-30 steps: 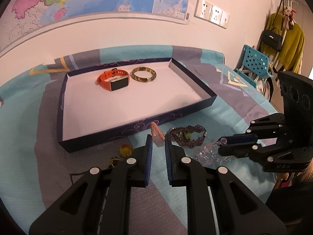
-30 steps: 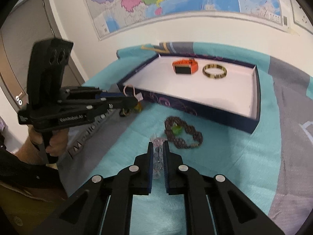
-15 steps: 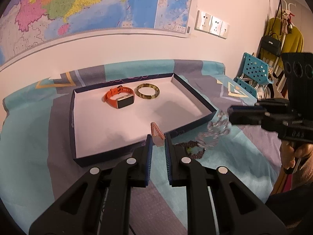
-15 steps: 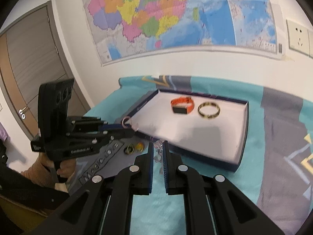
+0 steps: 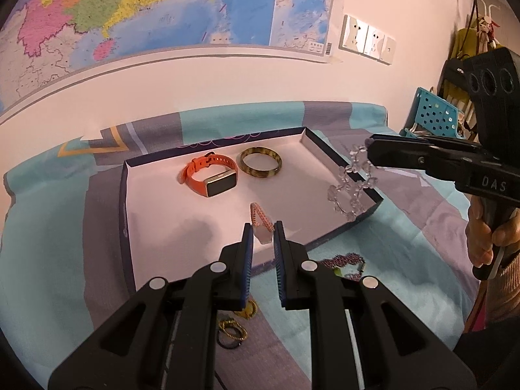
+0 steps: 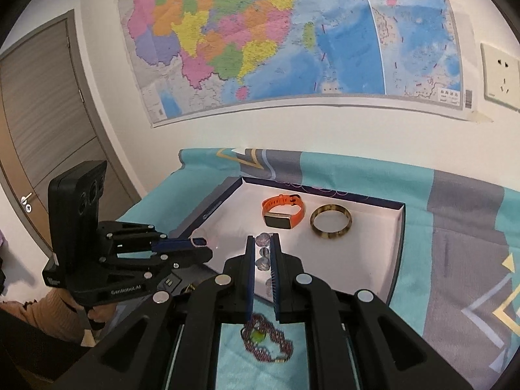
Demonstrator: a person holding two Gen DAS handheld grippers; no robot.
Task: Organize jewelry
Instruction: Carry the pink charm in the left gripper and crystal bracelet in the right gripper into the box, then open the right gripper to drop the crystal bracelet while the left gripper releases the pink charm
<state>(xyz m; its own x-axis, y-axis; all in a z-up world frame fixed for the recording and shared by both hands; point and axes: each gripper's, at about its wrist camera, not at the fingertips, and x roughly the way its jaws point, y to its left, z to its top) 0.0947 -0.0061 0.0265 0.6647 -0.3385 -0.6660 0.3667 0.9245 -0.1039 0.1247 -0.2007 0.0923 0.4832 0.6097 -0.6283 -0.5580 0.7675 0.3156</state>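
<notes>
My left gripper is shut on a small pink pendant with a red-and-white cord, held over the near part of the dark blue tray. My right gripper is shut on a clear crystal bead bracelet, which hangs over the tray's right rim. An orange smartwatch and a tortoiseshell bangle lie at the back of the tray. A purple beaded bracelet lies on the cloth in front of the tray.
Gold rings and a yellow piece lie on the cloth under my left gripper. The table has a teal and grey cloth. A map hangs on the wall behind. A blue chair stands at the right.
Both grippers have risen from the cloth and moved toward the tray, each carrying its piece. The crystal bracelet left the cloth and now hangs over the tray's right rim.
</notes>
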